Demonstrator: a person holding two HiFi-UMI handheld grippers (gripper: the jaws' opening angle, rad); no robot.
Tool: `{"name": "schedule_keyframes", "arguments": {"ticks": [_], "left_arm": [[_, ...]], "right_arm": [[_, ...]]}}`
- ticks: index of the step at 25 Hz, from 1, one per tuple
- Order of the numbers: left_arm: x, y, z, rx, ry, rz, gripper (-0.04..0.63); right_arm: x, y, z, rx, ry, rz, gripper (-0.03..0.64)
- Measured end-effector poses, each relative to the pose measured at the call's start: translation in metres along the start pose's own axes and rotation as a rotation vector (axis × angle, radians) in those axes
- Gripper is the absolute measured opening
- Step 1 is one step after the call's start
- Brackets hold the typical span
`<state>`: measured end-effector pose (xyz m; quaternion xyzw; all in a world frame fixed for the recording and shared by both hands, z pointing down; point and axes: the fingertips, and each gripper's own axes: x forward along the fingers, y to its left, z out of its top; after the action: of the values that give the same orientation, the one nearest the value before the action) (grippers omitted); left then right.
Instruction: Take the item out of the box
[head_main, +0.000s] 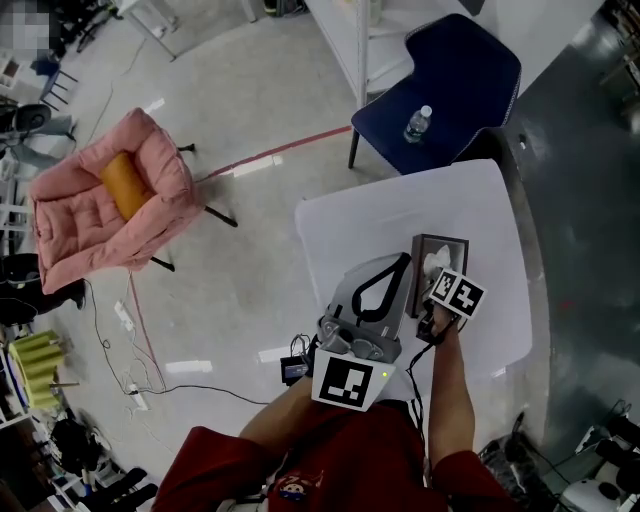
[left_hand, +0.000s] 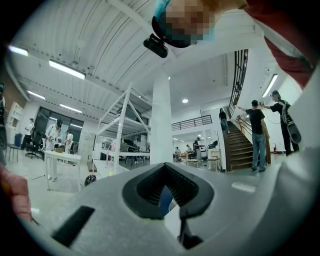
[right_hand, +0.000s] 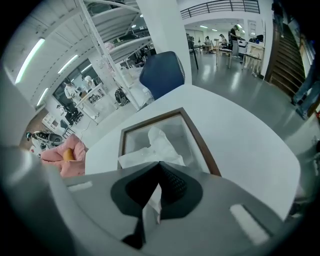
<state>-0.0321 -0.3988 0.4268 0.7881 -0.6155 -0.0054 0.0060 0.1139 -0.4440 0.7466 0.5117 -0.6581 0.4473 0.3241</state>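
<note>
A brown-rimmed box (head_main: 455, 243) (right_hand: 201, 145) lies on the white table (head_main: 400, 215), with white tissue paper (right_hand: 157, 142) (head_main: 434, 264) crumpled inside it. My right gripper (head_main: 432, 292) (right_hand: 159, 169) sits over the box's near end, shut on a fold of that tissue, which runs down between its pads. My left gripper (head_main: 403, 262) (left_hand: 164, 169) is held beside the box on its left, tilted up toward the room. Its jaws are shut, with nothing in them.
A blue chair (head_main: 455, 70) with a water bottle (head_main: 418, 124) stands just beyond the table's far edge. A pink padded chair (head_main: 110, 200) with an orange cushion is off to the left. Cables trail on the floor at lower left. People stand by the stairs (left_hand: 260, 135).
</note>
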Motion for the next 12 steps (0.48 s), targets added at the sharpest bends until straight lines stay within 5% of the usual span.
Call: {"name": "schedule_keyframes", "arguments": {"ticks": [12], "left_arm": [[-0.012, -0.01, 0.016, 0.033, -0.026, -0.007, 0.002]], "right_arm": [[-0.039, 0.01, 0.013, -0.012, -0.104, 0.034, 0.002]]}}
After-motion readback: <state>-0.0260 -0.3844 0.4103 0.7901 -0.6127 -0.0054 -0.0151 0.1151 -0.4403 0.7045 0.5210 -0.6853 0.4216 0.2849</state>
